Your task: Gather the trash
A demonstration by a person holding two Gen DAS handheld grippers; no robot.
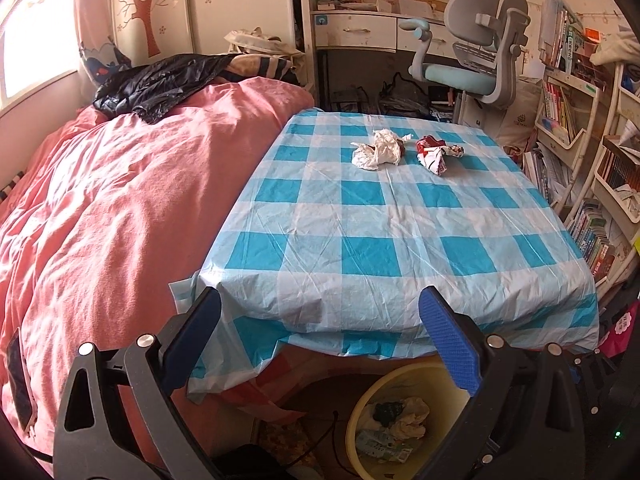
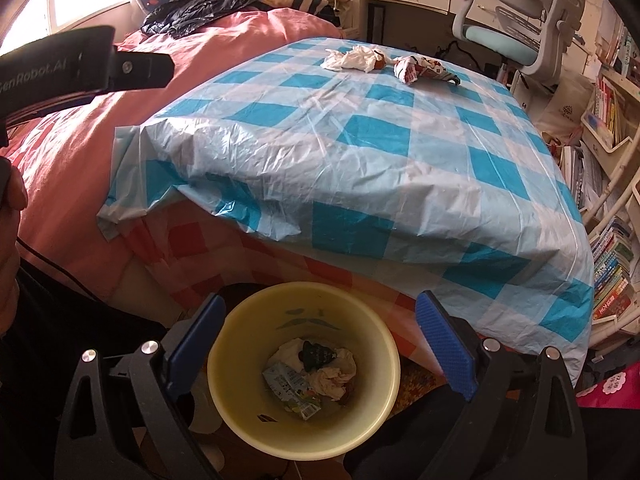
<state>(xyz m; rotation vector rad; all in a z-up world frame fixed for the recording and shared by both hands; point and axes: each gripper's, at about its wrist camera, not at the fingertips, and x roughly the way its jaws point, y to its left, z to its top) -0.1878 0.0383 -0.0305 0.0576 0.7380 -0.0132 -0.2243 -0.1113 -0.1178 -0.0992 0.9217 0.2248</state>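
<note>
Trash is what matters here, and two crumpled lots of it lie on the blue-checked table cover [image 1: 360, 216]: a white paper wad [image 1: 378, 148] at about twelve o'clock from where I stand near the table's front edge, and a red-and-white wrapper [image 1: 434, 154] just beside it, toward one o'clock. Both sit at the far end of the table, well apart from either tool.

The left gripper [image 1: 320, 344] hangs over the near table edge with its jaws spread as wide as they go and nothing between the blue pads [image 1: 450, 344]. The right gripper [image 2: 320, 344] is directly above the yellow bin [image 2: 224, 392], jaws likewise wide apart and empty.

I judge this to be the gap between one drop and the next pick: the grippers are bare and the far pieces untouched. The next move calls for a long reach across the table toward twelve o'clock, coming down on one wad with the jaws straddling it, closing gently since the paper is light and will slide on slick plastic.

The bin stands on the floor at six o'clock, below the table's overhang. It holds crumpled tissue [image 2: 332, 376], a dark scrap [image 2: 316, 356] and a flattened printed carton [image 2: 290, 390], filling only its bottom.
</note>
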